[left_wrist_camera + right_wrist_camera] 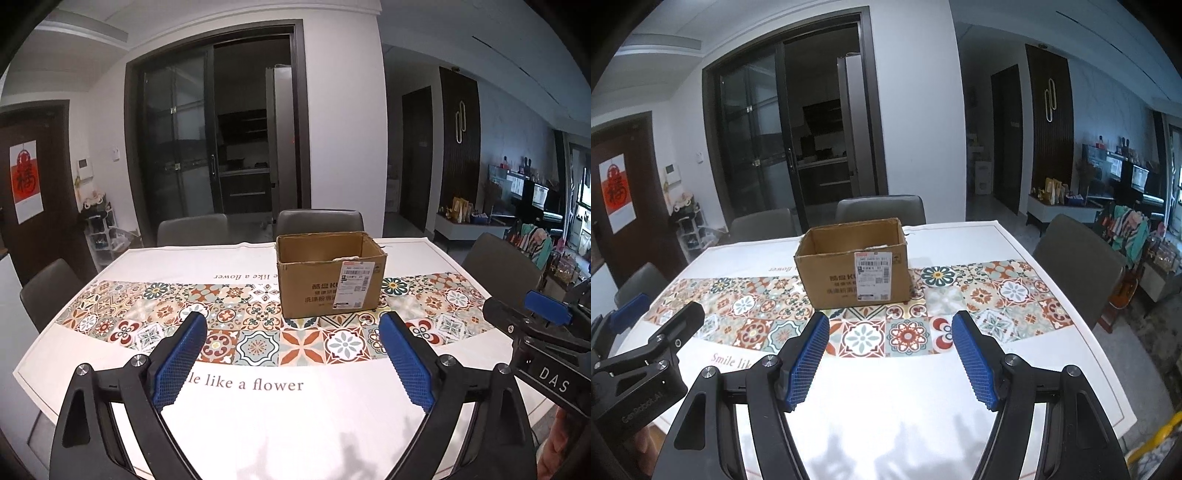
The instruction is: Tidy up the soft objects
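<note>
An open brown cardboard box [330, 275] with a white shipping label stands on the tiled band of the tablecloth, past both grippers. Something pale shows just above its rim inside [347, 258]; I cannot tell what it is. My left gripper [293, 323] hovers over the near part of the table, open wide, nothing between its blue pads. My right gripper [890, 321] hangs beside it, open too and empty. The box [853, 264] sits straight ahead of the right gripper. Each gripper shows at the edge of the other's view: the right one [517, 314], the left one [650, 317].
The table [258, 424] wears a white cloth with a patterned tile strip and printed words. Grey chairs [319, 221] stand along the far side and at both ends [1078, 258]. Behind are dark glass doors and a cluttered room on the right.
</note>
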Motion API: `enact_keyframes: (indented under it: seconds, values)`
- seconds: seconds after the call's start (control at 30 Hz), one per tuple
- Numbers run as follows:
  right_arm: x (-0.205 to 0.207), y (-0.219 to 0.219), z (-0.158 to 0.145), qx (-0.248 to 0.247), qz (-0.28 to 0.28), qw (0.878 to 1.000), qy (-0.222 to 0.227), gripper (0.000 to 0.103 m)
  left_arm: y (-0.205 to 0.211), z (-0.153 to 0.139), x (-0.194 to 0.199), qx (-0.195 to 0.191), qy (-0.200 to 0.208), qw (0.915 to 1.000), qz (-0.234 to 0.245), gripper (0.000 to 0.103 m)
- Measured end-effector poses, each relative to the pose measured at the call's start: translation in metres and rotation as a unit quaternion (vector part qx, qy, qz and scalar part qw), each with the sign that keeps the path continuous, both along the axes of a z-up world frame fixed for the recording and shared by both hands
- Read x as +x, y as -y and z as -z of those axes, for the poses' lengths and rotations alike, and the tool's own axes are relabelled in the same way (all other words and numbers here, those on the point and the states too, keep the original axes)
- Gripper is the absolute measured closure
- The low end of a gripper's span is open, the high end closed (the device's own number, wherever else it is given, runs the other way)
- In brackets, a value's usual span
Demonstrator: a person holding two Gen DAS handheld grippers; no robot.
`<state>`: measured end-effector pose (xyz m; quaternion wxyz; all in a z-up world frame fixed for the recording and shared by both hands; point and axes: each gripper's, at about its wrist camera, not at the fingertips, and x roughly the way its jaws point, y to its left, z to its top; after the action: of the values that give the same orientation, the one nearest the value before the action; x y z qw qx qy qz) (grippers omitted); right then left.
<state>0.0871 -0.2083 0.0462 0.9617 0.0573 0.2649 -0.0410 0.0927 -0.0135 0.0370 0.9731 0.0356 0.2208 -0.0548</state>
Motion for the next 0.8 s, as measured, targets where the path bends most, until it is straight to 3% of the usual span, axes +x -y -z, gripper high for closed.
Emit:
enact_keyframes:
  seconds: [0.4, 0.8]
  values:
    - [-0.042, 0.001, -0.005, -0.006, -0.004, 1.0, 0.017, 0.033, 0.003, -0.005, -0.042, -0.001, 0.018, 0.9998, -0.001, 0.003]
    - [-0.06, 0.002, -0.008, -0.008, -0.005, 1.0, 0.028, 0.033, 0.006, -0.008, -0.057, 0.002, 0.028, 0.9996, -0.005, 0.0]
